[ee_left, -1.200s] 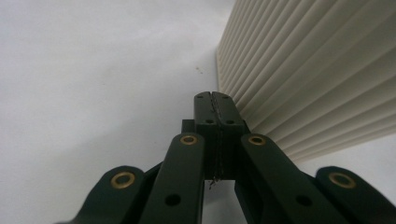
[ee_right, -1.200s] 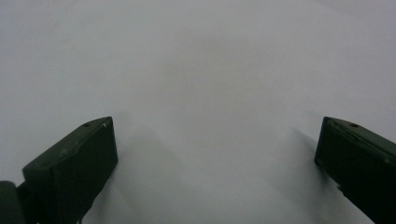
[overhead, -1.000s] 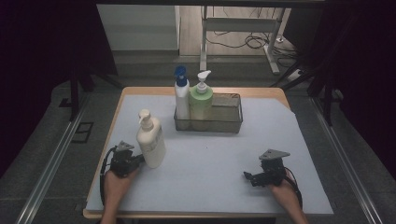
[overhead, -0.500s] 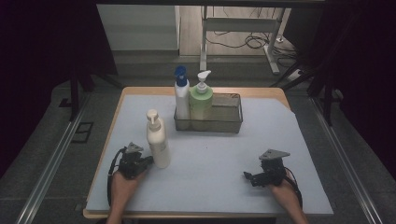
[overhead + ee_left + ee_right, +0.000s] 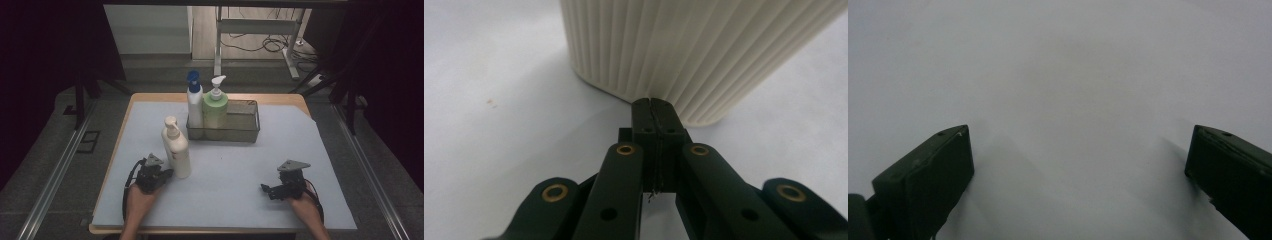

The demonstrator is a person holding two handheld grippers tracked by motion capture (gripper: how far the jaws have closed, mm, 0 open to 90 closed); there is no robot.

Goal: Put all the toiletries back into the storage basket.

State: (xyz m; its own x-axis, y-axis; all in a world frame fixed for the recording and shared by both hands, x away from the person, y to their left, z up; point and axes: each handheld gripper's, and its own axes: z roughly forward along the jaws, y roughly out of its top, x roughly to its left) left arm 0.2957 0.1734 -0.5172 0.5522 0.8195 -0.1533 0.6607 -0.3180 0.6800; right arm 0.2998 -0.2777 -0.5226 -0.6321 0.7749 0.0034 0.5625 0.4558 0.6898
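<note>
Nudging the cream pump bottle across the counter with my closed left claw

My left claw [image 5: 162, 174] was shut tight on nothing, its tips pressed against the foot of the ribbed cream pump bottle [image 5: 176, 148], which stood upright just ahead of it; I judged this a push toward the wire basket [image 5: 248, 133], well beyond the bottle. Next would call for a low, steady shove so the bottle would not tip. My right claw [image 5: 268, 190] lay open on the bare counter [image 5: 235, 170]. The basket held a blue-capped bottle [image 5: 194, 101] and a green pump bottle [image 5: 215, 107], upright, touching.
</note>
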